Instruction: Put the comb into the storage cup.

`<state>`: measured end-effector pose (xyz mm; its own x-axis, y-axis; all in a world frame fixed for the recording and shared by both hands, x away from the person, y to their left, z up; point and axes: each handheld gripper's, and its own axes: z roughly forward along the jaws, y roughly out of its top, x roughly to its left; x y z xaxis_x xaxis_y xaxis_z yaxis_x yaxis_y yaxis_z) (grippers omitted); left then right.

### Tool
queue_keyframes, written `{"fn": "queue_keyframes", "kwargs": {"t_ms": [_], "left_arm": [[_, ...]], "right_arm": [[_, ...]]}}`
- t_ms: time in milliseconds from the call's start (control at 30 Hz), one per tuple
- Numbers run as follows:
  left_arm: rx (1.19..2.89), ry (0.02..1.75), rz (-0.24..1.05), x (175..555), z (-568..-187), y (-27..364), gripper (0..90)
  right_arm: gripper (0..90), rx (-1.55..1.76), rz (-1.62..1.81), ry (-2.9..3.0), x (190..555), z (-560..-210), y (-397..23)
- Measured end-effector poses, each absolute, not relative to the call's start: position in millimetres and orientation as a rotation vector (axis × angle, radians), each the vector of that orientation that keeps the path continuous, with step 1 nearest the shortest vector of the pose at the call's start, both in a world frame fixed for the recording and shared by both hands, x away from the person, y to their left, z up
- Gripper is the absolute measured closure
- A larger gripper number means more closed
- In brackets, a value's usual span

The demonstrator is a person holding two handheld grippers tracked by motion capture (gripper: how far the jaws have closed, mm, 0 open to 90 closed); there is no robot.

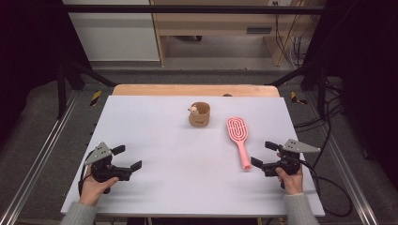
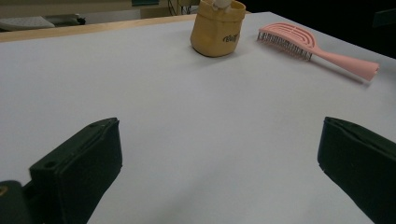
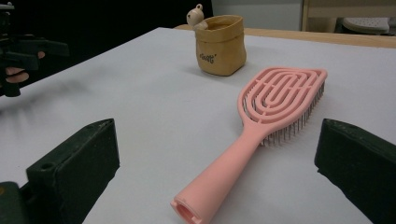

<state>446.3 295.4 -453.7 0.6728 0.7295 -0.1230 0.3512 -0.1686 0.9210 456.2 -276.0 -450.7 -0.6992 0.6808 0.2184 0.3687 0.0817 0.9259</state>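
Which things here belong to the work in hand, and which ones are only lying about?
In the work:
- pink hairbrush, nearest the open right gripper
- tan pouch

Lying about:
- shelf unit behind the table
- cables on the floor

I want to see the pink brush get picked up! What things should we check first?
1. Right gripper open wide enough for the handle: ok, its jaws stand apart with nothing between them.
2. Pink hairbrush lying flat and free on the table: ok, nothing rests on it.
3. Handle end facing the right gripper: ok, it points toward the jaws in the right gripper view.
4. Tan pouch out of the way: ok, it stands apart from the brush.
5. Left gripper clear of the brush: ok, open and far off to the left.
6. Bristles down: ok.
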Motion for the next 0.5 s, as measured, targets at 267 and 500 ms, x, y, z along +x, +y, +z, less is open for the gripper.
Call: {"fn": "queue_keyframes", "kwargs": {"t_ms": [267, 500], "left_arm": [[1.773, 0.87, 0.428, 446.3, -453.9, 295.3, 0.0], [1.772, 0.871, 0.432, 446.4, -454.5, 295.3, 0.1]], "right_arm": [[0.5, 1.052, 1.662, 2.086, 455.9, -449.7, -276.5], [0.5, 1.046, 1.652, 2.086, 455.7, -447.8, -274.6]]}}
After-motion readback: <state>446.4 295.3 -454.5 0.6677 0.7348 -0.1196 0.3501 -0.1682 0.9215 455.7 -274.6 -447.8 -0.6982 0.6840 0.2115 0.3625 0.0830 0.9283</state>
